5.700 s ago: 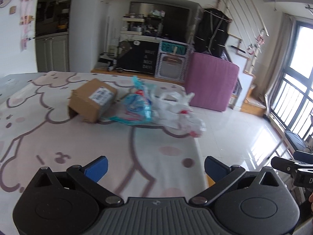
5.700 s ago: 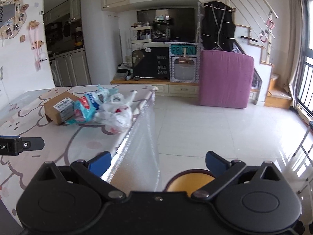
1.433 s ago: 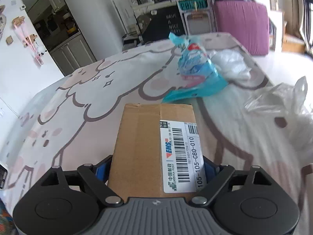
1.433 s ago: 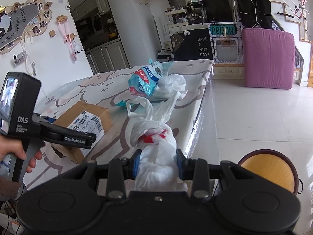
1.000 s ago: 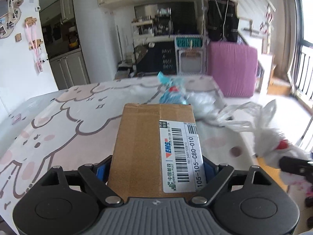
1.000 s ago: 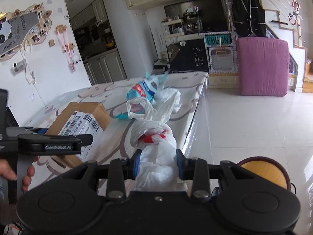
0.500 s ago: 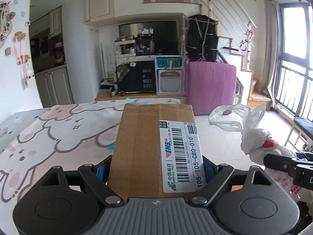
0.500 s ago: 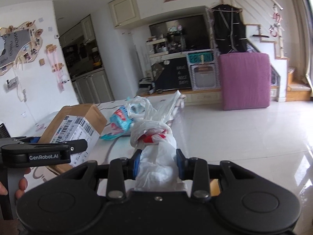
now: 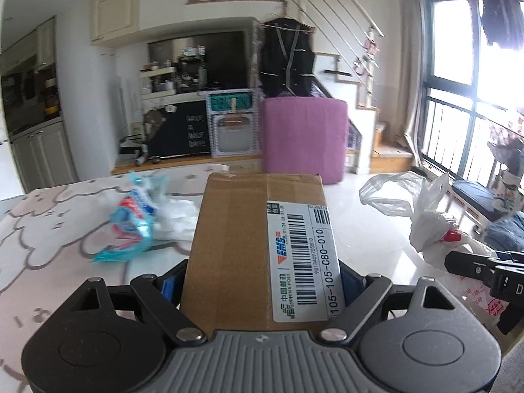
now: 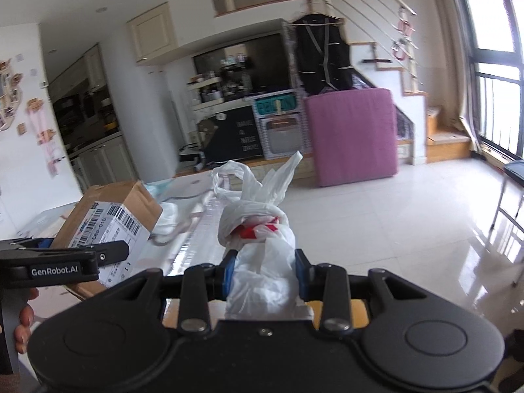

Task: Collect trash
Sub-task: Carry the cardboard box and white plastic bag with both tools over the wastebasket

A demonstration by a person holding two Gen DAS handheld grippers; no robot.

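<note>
A brown cardboard box with a white barcode label fills the middle of the left wrist view. My left gripper is shut on it, blue pads pressing both sides, and holds it above the table edge. My right gripper is shut on a knotted white plastic bag with red inside, held over the floor. The same bag hangs at the right of the left wrist view. A blue and red wrapper and a crumpled white bag lie on the table.
The table's cover has a pink cartoon print. A purple upright pad stands across the glossy tiled floor. Stairs and a tall window with railings are on the right. A yellow stool top shows under my right gripper. A hand holds the left gripper.
Both grippers have swung to the right, away from the table and over the floor, carrying the box and the white bag. Both grips are unchanged.
</note>
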